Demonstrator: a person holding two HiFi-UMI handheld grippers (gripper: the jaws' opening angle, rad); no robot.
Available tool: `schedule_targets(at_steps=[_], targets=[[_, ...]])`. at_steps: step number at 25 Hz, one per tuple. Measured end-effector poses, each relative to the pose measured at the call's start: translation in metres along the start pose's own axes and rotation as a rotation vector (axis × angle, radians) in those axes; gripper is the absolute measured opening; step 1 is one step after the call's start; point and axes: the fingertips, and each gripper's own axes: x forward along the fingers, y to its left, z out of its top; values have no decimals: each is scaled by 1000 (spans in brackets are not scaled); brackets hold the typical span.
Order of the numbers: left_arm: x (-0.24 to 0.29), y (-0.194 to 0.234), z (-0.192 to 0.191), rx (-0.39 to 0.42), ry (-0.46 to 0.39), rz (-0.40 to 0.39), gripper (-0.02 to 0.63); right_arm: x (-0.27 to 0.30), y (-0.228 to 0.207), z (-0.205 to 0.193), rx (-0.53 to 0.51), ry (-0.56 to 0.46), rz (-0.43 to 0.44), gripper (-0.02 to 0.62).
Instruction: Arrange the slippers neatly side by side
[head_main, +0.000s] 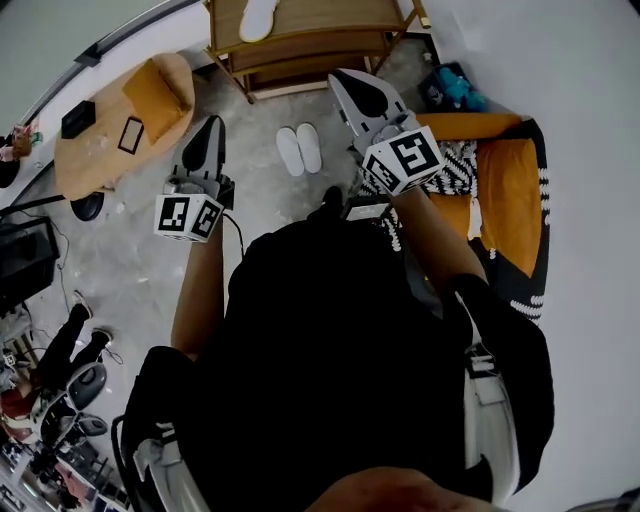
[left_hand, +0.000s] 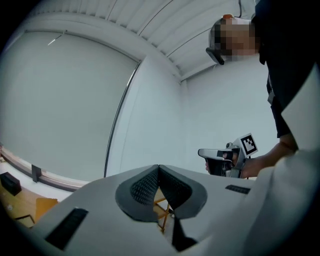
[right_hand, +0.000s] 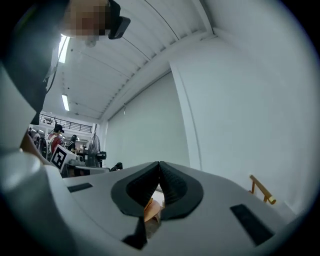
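White slippers (head_main: 299, 150): already side by side; arranging looks finished.
Left gripper (left_hand: 159, 167): jaws together, empty.
Right gripper (right_hand: 159, 163): jaws together, empty.
Next move: likely none needed.

wooden rack (head_main: 300, 20), round table (head_main: 92, 152), orange cushion (head_main: 512, 195)

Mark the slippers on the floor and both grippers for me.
slippers (head_main: 291, 152): head view, upper face of the pair's left-hand slipper.
left gripper (head_main: 213, 124): head view, tips of its shut jaws.
right gripper (head_main: 337, 77): head view, tips of its shut jaws.
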Motion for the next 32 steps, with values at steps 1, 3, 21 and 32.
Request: schedule_targets(at_steps=[1,3,21,32], targets=[[-8,-3,6,3,-12,-9,14,-8,5,5,-2,-8,-12,32],[-25,-10,15,4,-35,-31,14,-26,15,9,-8,-13,-39,32],[-267,-22,2,13,-20,-5,14,-146,201,-34,33,32,-148,32],[-301,-89,-6,87,-6,10,14,-210,220,-34,30,35,-109,32]])
